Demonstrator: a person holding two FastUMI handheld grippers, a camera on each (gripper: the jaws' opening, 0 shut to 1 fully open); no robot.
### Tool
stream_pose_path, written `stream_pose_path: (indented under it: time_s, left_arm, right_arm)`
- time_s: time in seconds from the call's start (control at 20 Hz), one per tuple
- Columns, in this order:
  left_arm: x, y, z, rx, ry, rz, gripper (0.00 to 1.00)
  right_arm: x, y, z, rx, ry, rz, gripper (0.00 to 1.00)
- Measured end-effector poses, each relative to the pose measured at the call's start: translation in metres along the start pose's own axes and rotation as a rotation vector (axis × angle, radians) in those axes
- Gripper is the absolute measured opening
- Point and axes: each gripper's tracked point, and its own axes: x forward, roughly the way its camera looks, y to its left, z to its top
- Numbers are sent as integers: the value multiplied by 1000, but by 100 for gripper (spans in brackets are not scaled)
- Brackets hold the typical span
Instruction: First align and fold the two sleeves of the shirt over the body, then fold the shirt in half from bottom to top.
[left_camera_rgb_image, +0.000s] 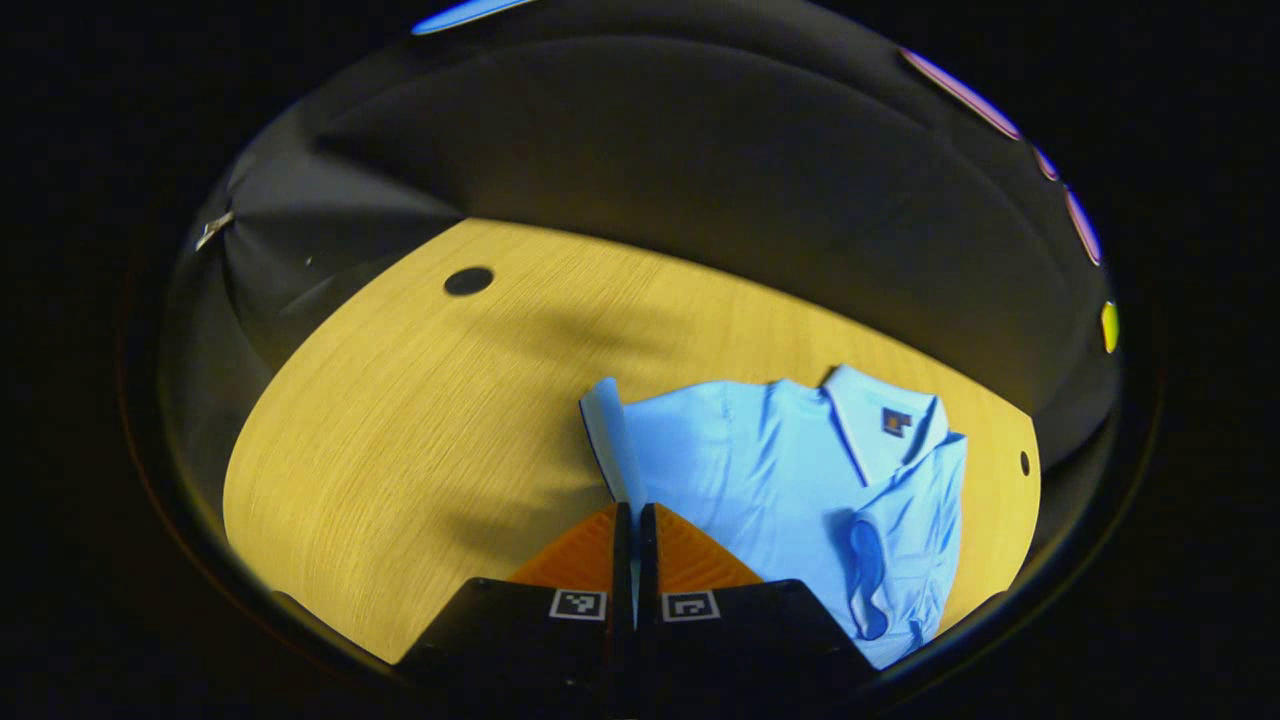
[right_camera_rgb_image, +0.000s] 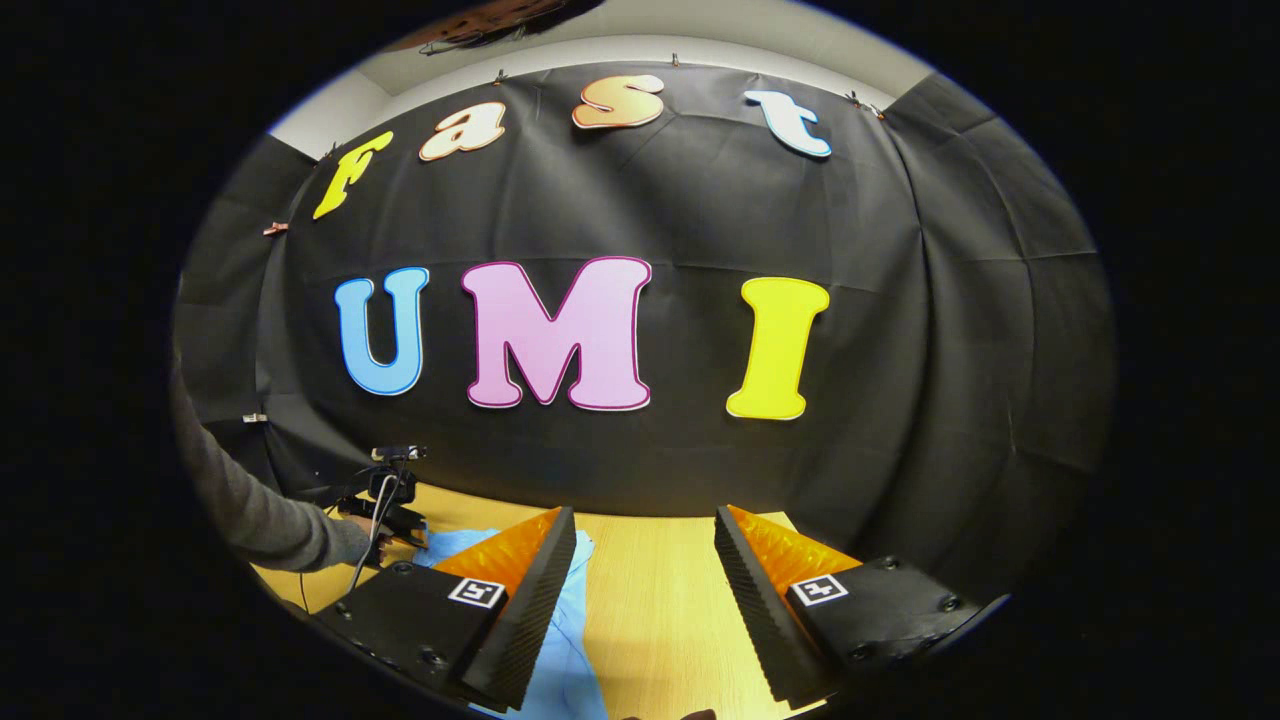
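Where clamped, sleeve (left_camera_rgb_image: 612, 440) between tool (left_camera_rgb_image: 634, 520)

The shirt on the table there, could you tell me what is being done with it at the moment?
A person is folding a light blue shirt on a wooden table with two handheld grippers. The left gripper is shut on the edge of a sleeve, lifting it beside the body. The right gripper is open above the table, holding nothing. In the right gripper view, a sleeved arm reaches in.

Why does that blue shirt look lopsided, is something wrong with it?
Nothing is damaged. The shirt lies on the table with one sleeve lifted on edge, pinched in the left gripper, mid-fold. The right gripper hangs open.
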Motion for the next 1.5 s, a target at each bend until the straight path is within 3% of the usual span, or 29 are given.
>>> stream_pose_path:
  time_s: [0.25, 0.5, 0.65, 1.15, 1.25, 1.4, 1.5]
  left_arm:
    - [-24, -80, 4, 122, -52, -154, 6]
    - [-47, -155, -25, 189, -37, -292, 6]
    - [-46, -177, -50, 252, 2, -313, 6]
    - [-16, -186, -102, 379, 118, -268, 7]
    - [-14, -186, -105, 388, 119, -262, 18]
    - [-13, -187, -106, 413, 96, -249, 81]
    - [-16, -190, -106, 415, 85, -251, 78]
  right_arm:
    - [1, -2, -5, 6, 4, 7, 88]
    - [-1, -10, -11, 16, 14, -8, 88]
    - [-4, -15, -15, 28, 24, -19, 88]
    - [-14, -22, -24, 30, 46, -34, 88]
    - [-14, -24, -26, 30, 49, -36, 88]
    - [-14, -23, -25, 31, 48, -36, 88]
    - [-16, -22, -25, 29, 48, -34, 88]
